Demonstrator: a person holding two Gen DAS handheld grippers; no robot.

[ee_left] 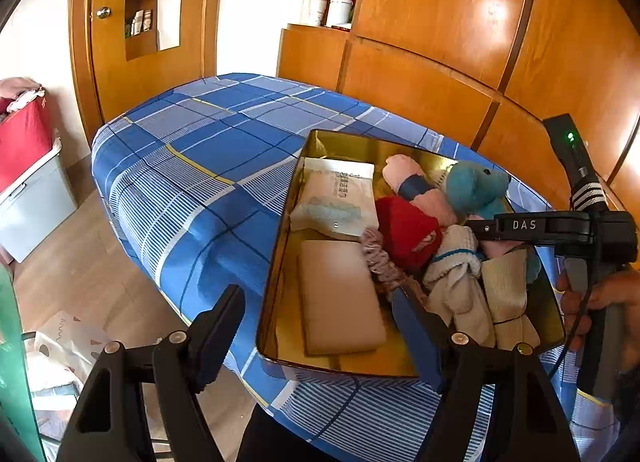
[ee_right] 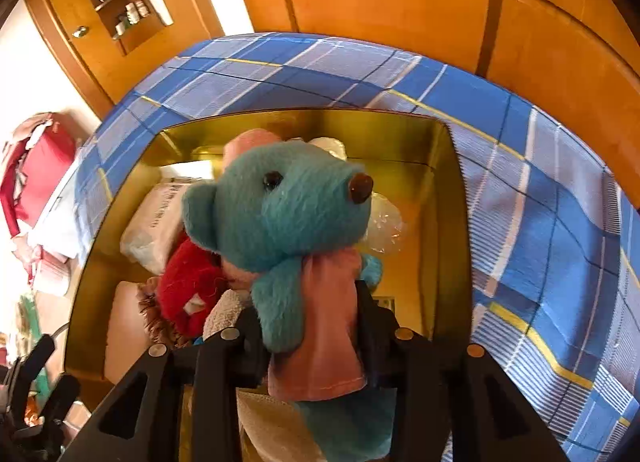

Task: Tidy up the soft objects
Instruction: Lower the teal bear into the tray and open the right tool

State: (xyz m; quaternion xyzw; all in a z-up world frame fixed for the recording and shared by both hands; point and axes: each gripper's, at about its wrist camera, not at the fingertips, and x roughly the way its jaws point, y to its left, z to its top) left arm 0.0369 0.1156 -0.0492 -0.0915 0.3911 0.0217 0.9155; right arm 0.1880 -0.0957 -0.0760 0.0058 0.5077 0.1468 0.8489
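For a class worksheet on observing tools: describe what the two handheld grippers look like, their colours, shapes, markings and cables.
Left gripper: black triangular frame, brass rivets, one blue-faced finger. Right gripper: black, white "DAS" lettering, green light, grey handle, black cable.

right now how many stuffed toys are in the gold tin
2 that I can tell. A teal bear in a pink shirt at the tin's right side, between the right hand-held gripper's fingers; a red plush mid-tin beside it. Others may be buried.
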